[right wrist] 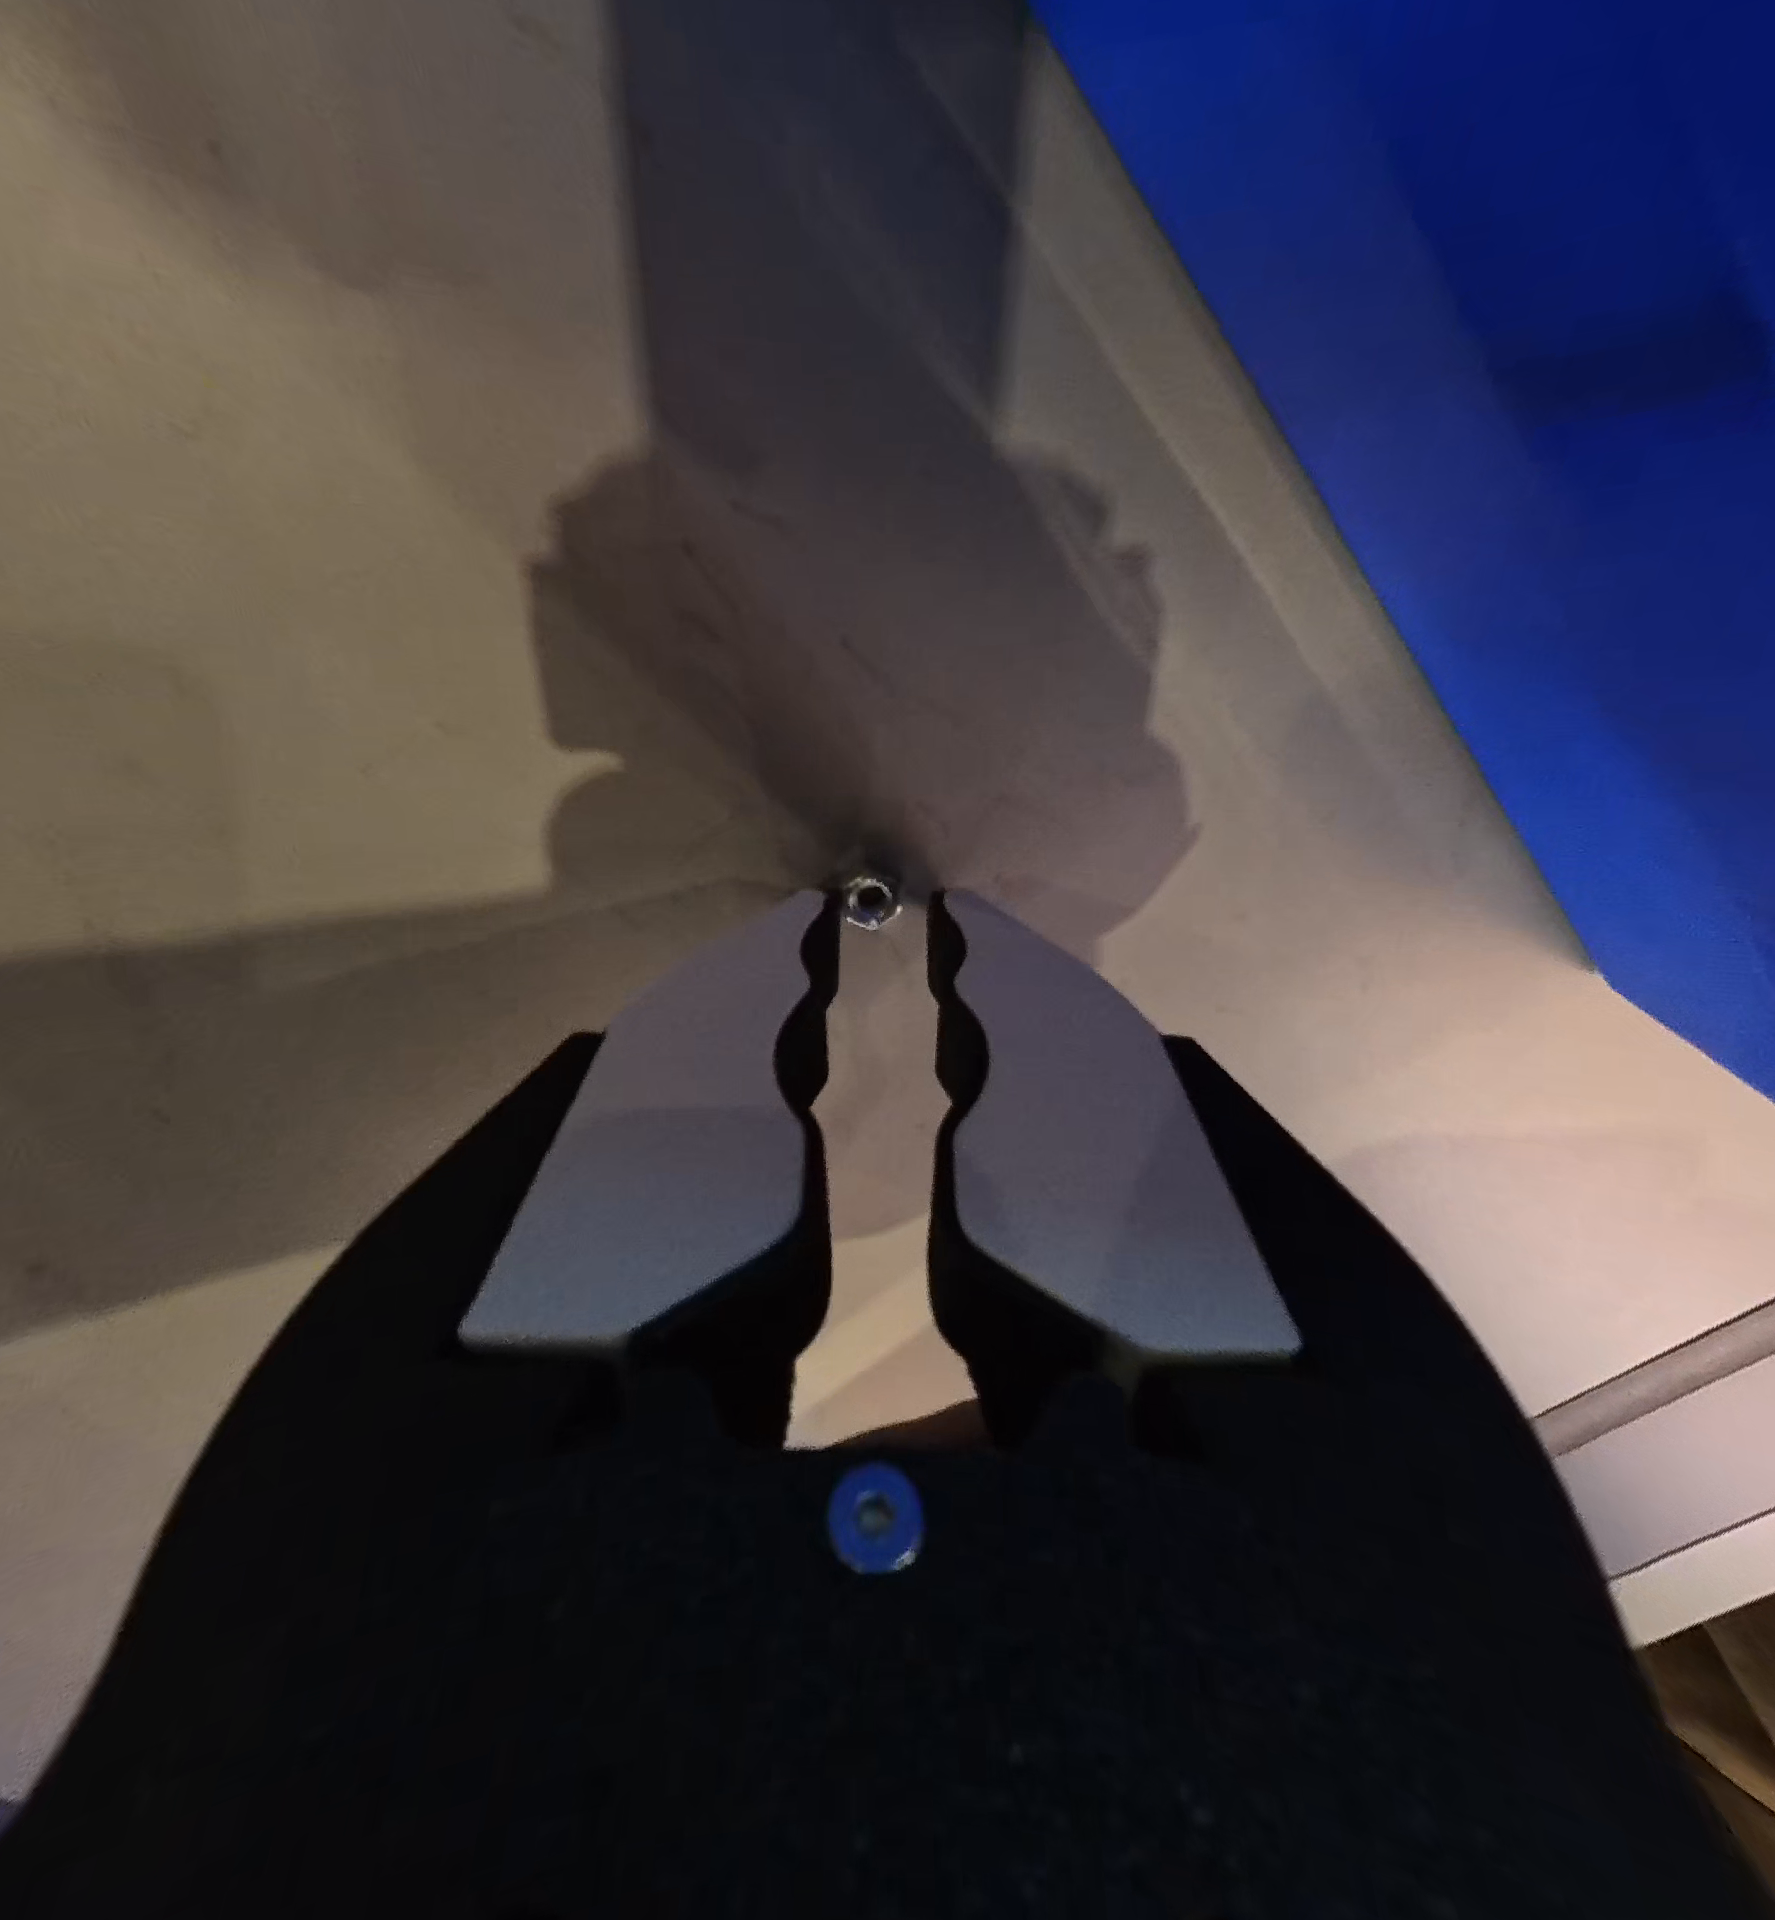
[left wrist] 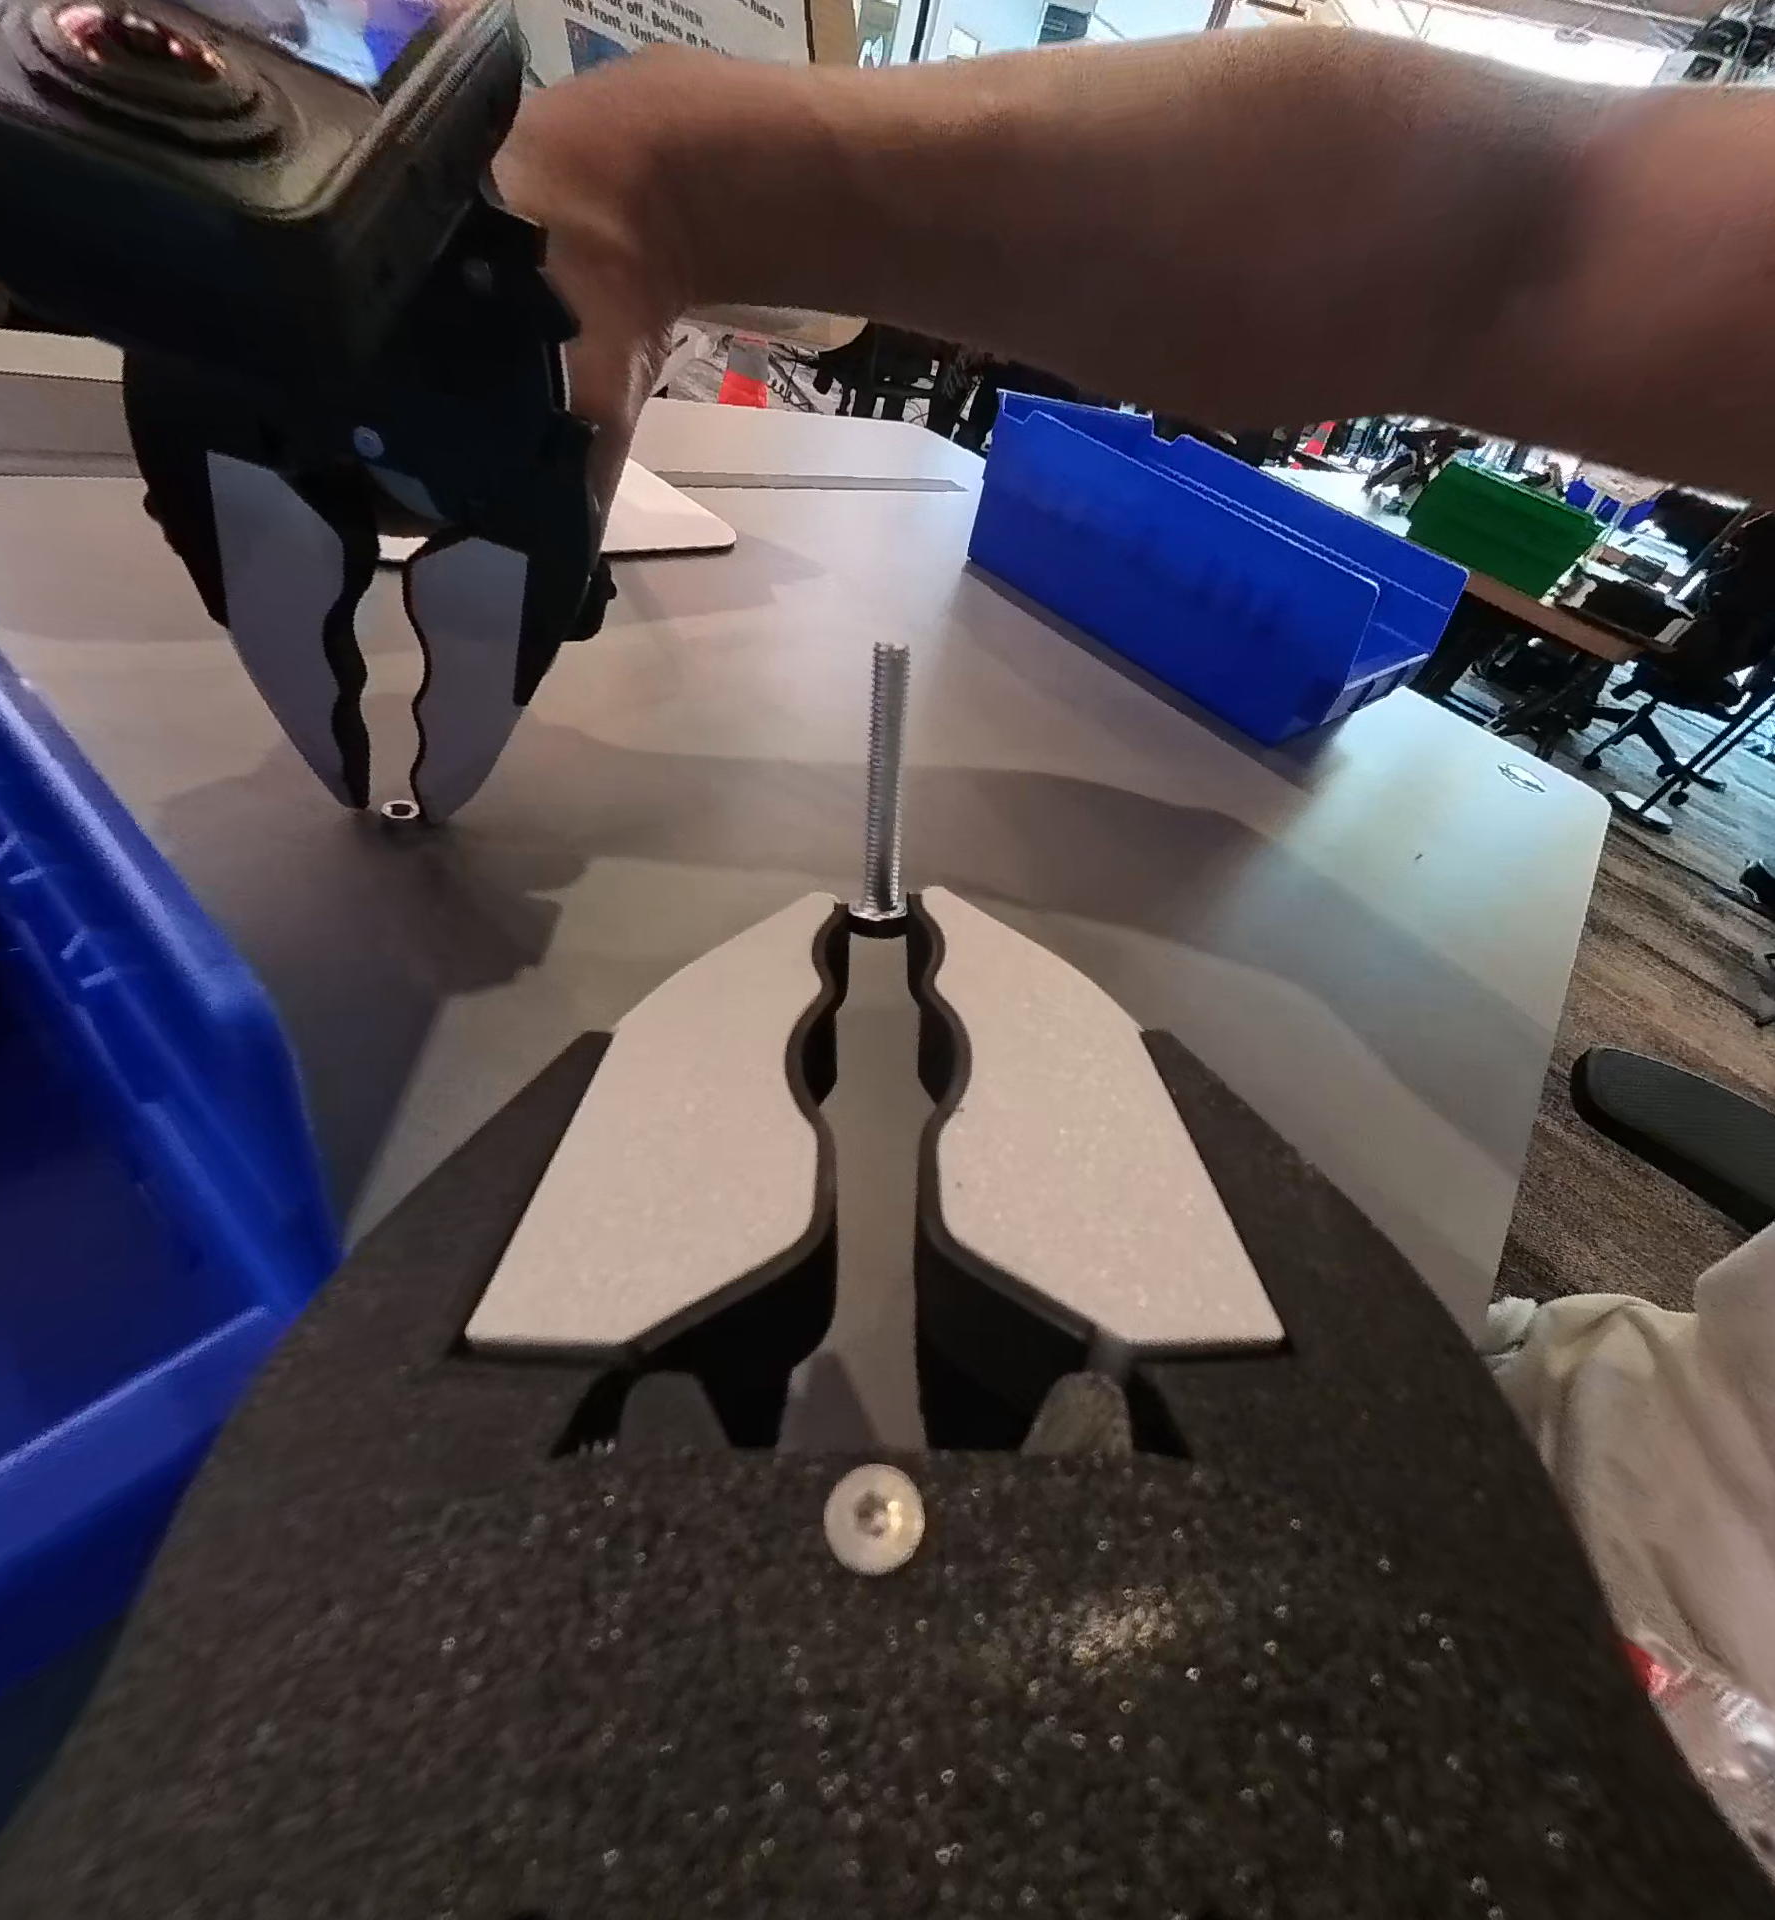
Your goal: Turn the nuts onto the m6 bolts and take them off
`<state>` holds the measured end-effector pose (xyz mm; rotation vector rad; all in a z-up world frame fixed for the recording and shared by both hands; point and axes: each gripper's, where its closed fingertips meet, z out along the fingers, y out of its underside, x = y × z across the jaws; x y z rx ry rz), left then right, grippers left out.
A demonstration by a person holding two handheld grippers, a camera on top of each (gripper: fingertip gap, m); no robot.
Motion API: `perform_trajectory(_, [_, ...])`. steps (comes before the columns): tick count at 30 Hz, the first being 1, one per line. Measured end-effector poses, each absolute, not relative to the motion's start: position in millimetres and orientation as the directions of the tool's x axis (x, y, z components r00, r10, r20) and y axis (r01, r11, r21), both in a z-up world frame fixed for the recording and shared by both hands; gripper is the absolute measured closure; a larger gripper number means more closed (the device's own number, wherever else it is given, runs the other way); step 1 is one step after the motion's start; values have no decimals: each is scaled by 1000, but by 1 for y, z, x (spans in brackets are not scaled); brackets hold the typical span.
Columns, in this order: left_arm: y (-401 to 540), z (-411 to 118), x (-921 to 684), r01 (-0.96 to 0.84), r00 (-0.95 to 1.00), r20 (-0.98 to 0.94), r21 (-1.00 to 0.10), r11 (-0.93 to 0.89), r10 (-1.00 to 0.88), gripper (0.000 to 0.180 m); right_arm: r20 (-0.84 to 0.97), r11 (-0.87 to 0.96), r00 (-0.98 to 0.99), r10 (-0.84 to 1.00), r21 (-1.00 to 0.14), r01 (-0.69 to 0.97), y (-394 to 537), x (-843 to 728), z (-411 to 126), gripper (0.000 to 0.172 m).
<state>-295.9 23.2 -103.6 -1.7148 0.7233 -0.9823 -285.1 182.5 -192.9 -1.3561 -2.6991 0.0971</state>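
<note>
My left gripper (left wrist: 878, 909) is shut on the head of a silver M6 bolt (left wrist: 885, 769) and holds it upright, threaded shank pointing up, over the grey table (left wrist: 1226, 883). My right gripper (right wrist: 875, 909) points down at the table with its fingertips on either side of a small silver nut (right wrist: 869, 900) that lies flat. The nut sits close to the left finger, and a gap shows between it and the right finger, so the pads do not press on it. The left wrist view shows the right gripper (left wrist: 389, 805) at the upper left, with its tips around the nut (left wrist: 402, 809).
A blue bin (left wrist: 83, 1039) stands close on the left, and another blue bin (left wrist: 1205, 582) sits at the far right of the table. A person's arm (left wrist: 1070, 229) reaches across above. A white flat base (left wrist: 654, 509) lies behind. A blue bin wall (right wrist: 1485, 364) fills the right wrist view's upper right. One gripper's finger ends stand about 20 cm off the other's.
</note>
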Motion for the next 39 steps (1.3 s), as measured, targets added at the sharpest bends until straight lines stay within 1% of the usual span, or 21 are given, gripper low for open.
perform_trajectory(2, [23, -104, -295, -24, 491, 278, -943, -331, -826, 171, 79, 610, -605, 792, -110, 785, 181, -286, -193, 156])
perform_trajectory(4, [23, -104, -295, -26, 487, 278, -943, -333, -828, 171, 62, 619, -616, 785, -106, 778, 178, -286, -194, 161])
perform_trajectory(9, [23, -104, -295, -26, 491, 279, -942, -334, -825, 171, 73, 581, -577, 814, -101, 807, 177, -282, -193, 162])
perform_trajectory(10, [23, -104, -295, -25, 492, 277, -943, -331, -825, 171, 86, 563, -557, 826, -139, 814, 173, -283, -189, 162])
perform_trajectory(12, [24, -104, -295, -29, 495, 270, -945, -326, -826, 171, 143, 508, -487, 861, -255, 823, 162, -286, -169, 162])
perform_trajectory(14, [23, -104, -293, -45, 489, 255, -948, -316, -834, 171, 193, 440, -397, 898, -427, 790, 140, -284, -138, 162])
perform_trajectory(16, [23, -106, -291, -100, 488, 199, -955, -280, -850, 171, 205, 361, -301, 931, -616, 700, 107, -274, -103, 162])
perform_trajectory(18, [20, -113, -283, -206, 439, 163, -939, -276, -883, 171, 221, 299, -204, 954, -766, 569, 73, -255, -73, 162])
perform_trajectory(19, [16, -114, -275, -243, 392, 186, -923, -297, -901, 171, 225, 280, -169, 960, -818, 502, 55, -244, -63, 162])
perform_trajectory(21, [2, -110, -257, -303, 257, 242, -899, -315, -936, 171, 245, 276, -127, 961, -867, 416, 23, -221, -52, 162])
perform_trajectory(23, [-12, -104, -240, -372, 124, 253, -884, -282, -959, 171, 271, 302, -134, 953, -875, 378, -6, -203, -47, 162])
perform_trajectory(26, [-34, -98, -216, -480, -55, 276, -850, -217, -960, 171, 375, 401, -151, 915, -801, 444, -30, -184, -45, 162])
perform_trajectory(28, [-47, -93, -203, -529, -153, 293, -831, -172, -944, 171, 404, 435, -172, 898, -761, 482, -43, -175, -39, 162])
perform_trajectory(33, [-61, -82, -174, -572, -293, 307, -815, -92, -906, 171, 433, 464, -199, 879, -683, 563, -57, -151, -41, 162])
perform_trajectory(39, [-65, -81, -151, -593, -340, 315, -803, -58, -886, 171, 402, 417, -151, 903, -736, 533, -62, -131, -43, 162])
